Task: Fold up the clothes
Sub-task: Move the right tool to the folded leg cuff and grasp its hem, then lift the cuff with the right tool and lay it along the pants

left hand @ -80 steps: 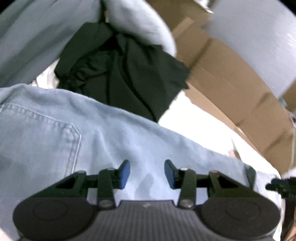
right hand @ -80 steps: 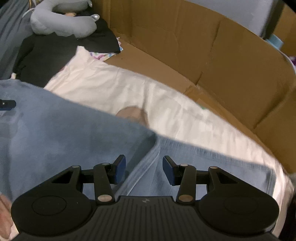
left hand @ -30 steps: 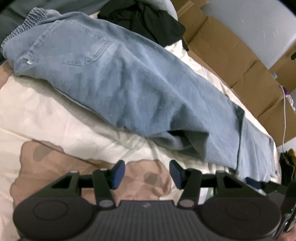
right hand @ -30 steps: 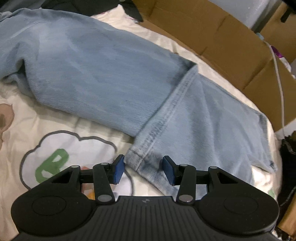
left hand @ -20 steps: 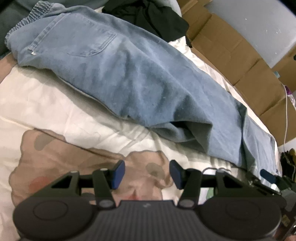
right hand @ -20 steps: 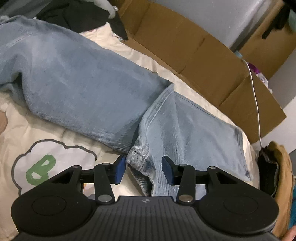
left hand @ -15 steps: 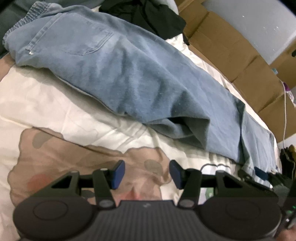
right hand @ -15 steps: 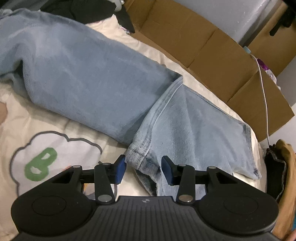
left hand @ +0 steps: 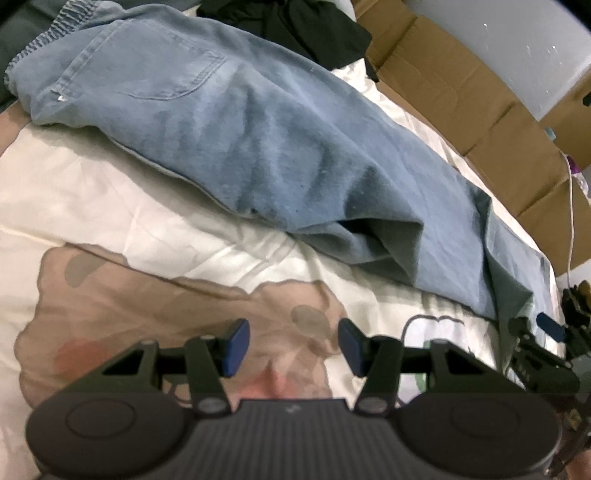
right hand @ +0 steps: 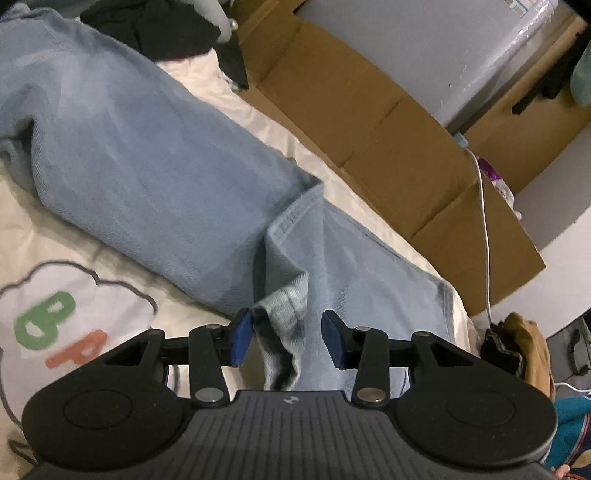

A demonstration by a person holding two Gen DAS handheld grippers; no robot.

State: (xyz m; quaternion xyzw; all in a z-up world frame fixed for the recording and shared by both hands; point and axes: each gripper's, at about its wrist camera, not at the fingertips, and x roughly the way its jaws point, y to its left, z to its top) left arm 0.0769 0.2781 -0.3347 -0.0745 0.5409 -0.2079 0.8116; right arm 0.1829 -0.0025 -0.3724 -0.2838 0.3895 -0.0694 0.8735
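Observation:
Light blue jeans (left hand: 258,140) lie stretched across a cream printed bedsheet (left hand: 92,206), waistband and back pocket at the upper left, legs running to the right. My left gripper (left hand: 293,347) hovers open over the sheet in front of the jeans, nothing between its fingers. In the right wrist view the jeans (right hand: 147,177) are folded over, and a curled hem corner (right hand: 286,306) stands up between the jaws of my right gripper (right hand: 288,341). The cloth lies against the left pad; a gap shows at the right pad. The right gripper (left hand: 535,339) also shows at the left wrist view's right edge.
Flattened cardboard boxes (right hand: 369,122) line the far side of the bed. A black garment (left hand: 295,22) lies beyond the jeans' waistband. A white cable (right hand: 484,221) runs down the cardboard, and a brown and dark item (right hand: 524,350) sits past the bed's right end.
The right gripper has tilted upward, and the hem corner now stands bunched up higher between its jaws. The left gripper's view has barely shifted.

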